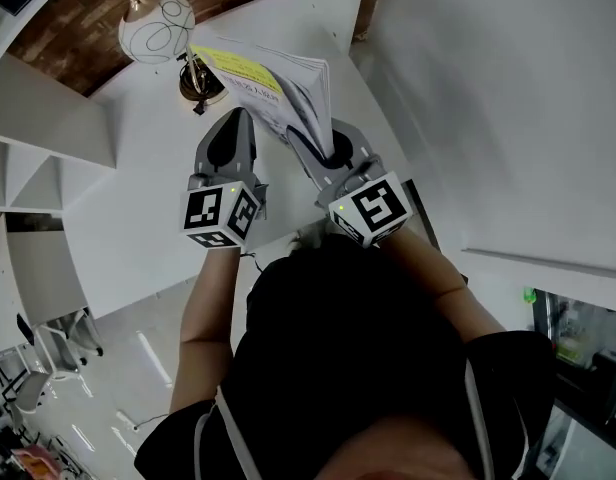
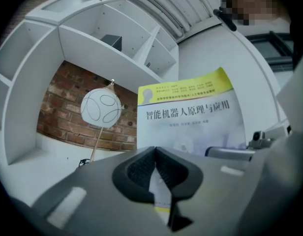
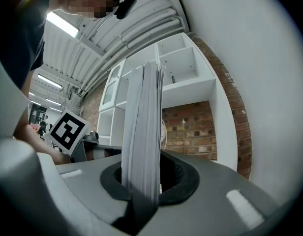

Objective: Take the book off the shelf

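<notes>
**Holding the book steady, clear of the shelf**

Head view: the right gripper [image 1: 310, 146] clamps the book [image 1: 273, 83] by its lower edge above the white table [image 1: 138, 218], near the lamp [image 1: 156, 28].

Left gripper view: the left gripper [image 2: 154, 154] is closed and empty, with the cover just ahead.

Right gripper view: pages fill the jaws, so a firm squeeze with support from the left gripper looks wise.

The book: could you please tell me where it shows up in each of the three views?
Head view: the book is top centre, its near edge in the right gripper.
Left gripper view: the book is centre right, its cover facing the camera.
Right gripper view: the book stands edge-on at centre, clamped between the jaws.
Shared landmark: the brick wall, which is also in the left gripper view and the right gripper view.
</notes>
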### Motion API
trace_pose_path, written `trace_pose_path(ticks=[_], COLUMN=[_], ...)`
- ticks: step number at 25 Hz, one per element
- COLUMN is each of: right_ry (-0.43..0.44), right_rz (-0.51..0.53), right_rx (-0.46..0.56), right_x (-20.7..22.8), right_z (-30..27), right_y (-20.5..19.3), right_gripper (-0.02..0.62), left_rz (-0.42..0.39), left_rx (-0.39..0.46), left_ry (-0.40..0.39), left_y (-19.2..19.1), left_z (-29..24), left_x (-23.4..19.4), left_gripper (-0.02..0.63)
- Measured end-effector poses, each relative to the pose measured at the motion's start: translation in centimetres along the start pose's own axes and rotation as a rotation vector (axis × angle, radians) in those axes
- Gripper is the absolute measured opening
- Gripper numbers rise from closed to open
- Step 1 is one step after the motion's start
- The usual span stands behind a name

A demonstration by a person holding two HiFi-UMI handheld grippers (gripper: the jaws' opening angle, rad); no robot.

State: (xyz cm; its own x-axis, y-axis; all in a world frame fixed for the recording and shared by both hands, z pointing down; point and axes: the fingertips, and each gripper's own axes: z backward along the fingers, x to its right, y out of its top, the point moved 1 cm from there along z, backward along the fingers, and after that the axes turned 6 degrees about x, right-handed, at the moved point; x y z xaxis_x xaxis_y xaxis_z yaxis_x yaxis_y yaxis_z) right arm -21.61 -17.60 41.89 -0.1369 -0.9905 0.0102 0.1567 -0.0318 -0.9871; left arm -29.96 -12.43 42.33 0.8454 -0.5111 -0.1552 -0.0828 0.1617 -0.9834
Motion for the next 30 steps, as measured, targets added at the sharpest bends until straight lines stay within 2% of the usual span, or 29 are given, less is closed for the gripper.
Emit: trace_pose_path(ticks=[8, 13, 16, 30], right_ry=[0.076, 0.106, 0.119, 0.203], right_rz=[-0.03, -0.048, -0.066, -0.053], right_rx=[-0.04, -0.057, -0.069, -0.108], right_x=[-2.2, -3.1, -3.5, -4.9], right_z=[-1.0, -2.0, -2.2, -4.0], right_y=[-2.2, -2.9, -3.3, -5.2], right_gripper=[0.064, 0.064, 0.064, 0.064], left_rz=[0.016, -0.019, -0.044, -0.014], left_rx=[0.014, 0.03, 0.016, -0.024], left_ry=[0.087, 0.109, 0.139, 0.246], left_y=[-1.6, -1.7, -2.1, -4.0], left_z=[2.8, 3.8, 4.5, 6.5], left_x=[-2.4, -2.8, -3.2, -5.5], left_gripper=[0.008, 0.008, 0.008, 0.008])
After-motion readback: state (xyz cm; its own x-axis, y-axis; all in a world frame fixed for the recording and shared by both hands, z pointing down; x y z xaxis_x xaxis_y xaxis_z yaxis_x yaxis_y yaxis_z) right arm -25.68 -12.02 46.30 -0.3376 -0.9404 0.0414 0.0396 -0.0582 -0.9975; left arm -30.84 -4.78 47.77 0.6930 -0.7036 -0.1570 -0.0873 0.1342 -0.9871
